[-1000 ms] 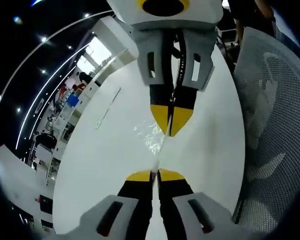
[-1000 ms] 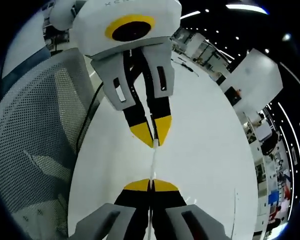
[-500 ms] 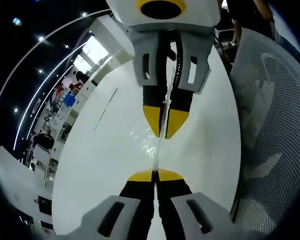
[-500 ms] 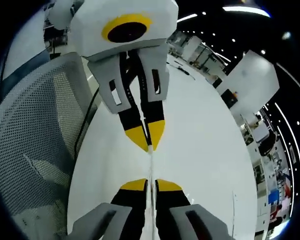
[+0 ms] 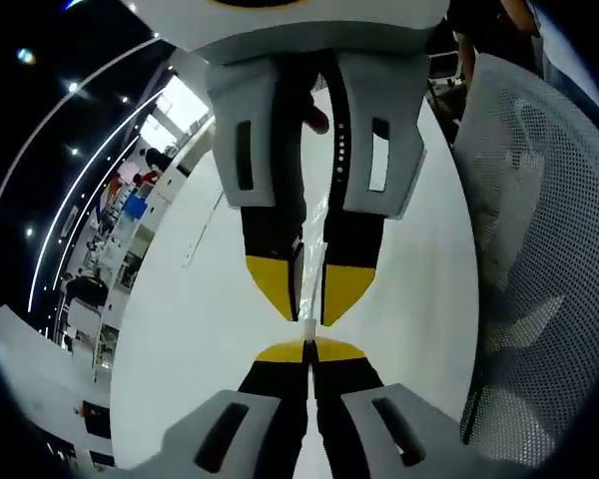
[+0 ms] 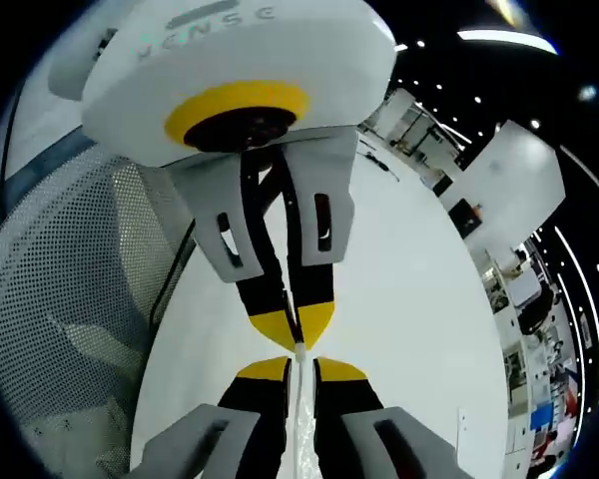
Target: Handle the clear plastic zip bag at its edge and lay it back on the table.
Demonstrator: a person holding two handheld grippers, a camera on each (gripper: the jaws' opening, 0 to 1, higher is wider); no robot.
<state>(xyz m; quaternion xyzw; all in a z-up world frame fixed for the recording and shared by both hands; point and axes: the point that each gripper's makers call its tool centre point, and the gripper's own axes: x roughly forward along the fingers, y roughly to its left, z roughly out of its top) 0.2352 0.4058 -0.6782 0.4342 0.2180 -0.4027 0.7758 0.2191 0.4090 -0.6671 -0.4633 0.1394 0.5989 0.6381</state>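
Note:
The two grippers face each other tip to tip over the white table (image 5: 180, 329). In the left gripper view, my left gripper (image 5: 307, 349) is shut on the edge of the clear zip bag (image 5: 310, 261). The bag runs up between the parted yellow tips of my right gripper (image 5: 311, 294). In the right gripper view, my right gripper (image 6: 301, 369) stands open, and the bag (image 6: 299, 419) lies loose in the gap between its jaws. Just beyond it, the left gripper (image 6: 293, 327) pinches the bag's edge. Most of the bag is hidden behind the jaws.
A grey mesh chair (image 5: 539, 249) stands close beside the table (image 6: 409, 299), and its back (image 6: 70, 299) fills one side of the right gripper view. A black cable (image 6: 175, 269) hangs at the table edge. Desks and a person (image 5: 479, 30) lie far behind.
My right gripper's jaws have parted and let go of the bag. The two grippers have come much closer together. My left gripper stays shut on the bag.

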